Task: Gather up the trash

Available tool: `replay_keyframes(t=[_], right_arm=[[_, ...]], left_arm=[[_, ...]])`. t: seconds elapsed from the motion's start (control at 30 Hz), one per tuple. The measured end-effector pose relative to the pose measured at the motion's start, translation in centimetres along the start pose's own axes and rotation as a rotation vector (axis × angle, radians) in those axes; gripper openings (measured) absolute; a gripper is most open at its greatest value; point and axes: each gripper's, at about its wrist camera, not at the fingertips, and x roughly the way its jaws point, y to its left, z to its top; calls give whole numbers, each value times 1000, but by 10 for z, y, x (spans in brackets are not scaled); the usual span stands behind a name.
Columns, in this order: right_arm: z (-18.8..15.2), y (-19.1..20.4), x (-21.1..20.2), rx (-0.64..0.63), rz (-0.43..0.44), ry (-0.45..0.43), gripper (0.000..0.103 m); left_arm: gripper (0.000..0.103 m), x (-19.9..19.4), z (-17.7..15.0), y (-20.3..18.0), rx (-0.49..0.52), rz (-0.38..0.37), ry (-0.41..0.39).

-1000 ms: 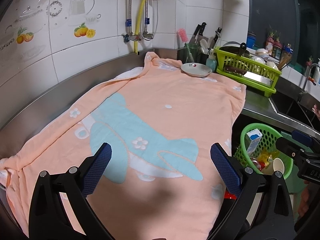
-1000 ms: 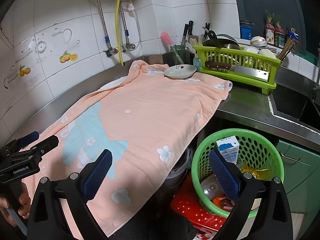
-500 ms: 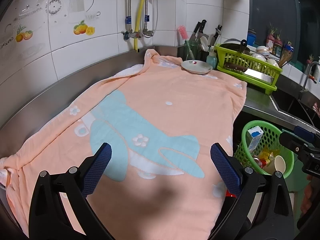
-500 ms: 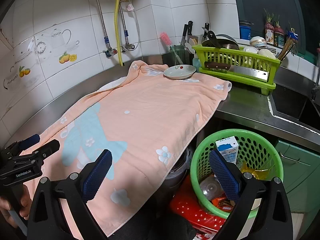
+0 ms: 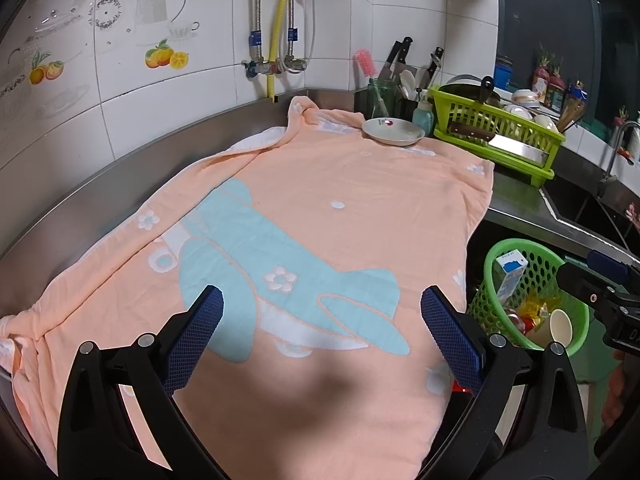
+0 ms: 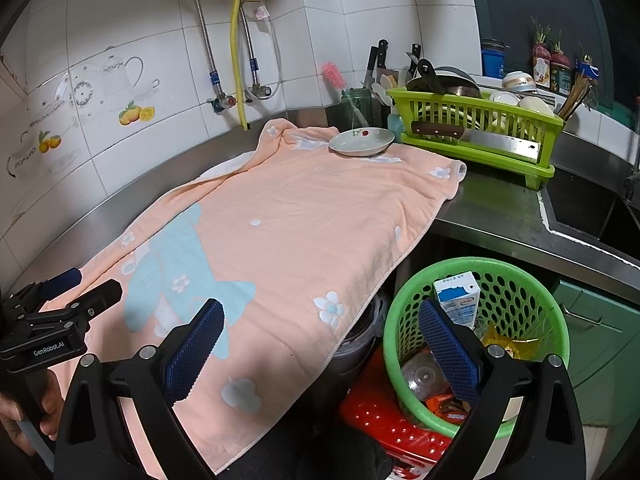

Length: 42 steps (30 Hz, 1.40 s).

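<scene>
Both are gaping empty: the left hand-held gripper [image 5: 322, 320] is hovering over the peach towel [image 5: 320, 184], the right hand-held gripper [image 6: 320, 334] is facing the green basket [image 6: 532, 280] at four o'clock.

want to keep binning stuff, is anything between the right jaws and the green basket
Nothing visible. The right gripper is open and empty, with the green basket just below and ahead of it; its top is uncovered, and the towel hangs to the basket's left.
</scene>
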Motion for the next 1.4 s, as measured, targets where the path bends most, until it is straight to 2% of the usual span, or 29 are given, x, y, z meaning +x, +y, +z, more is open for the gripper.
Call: replay_keyframes(t=[1.4], right_arm=[[-4,5,5,9,5,4,95]], left_arm=[[98,3,-3,-4,-9,-1,-1]])
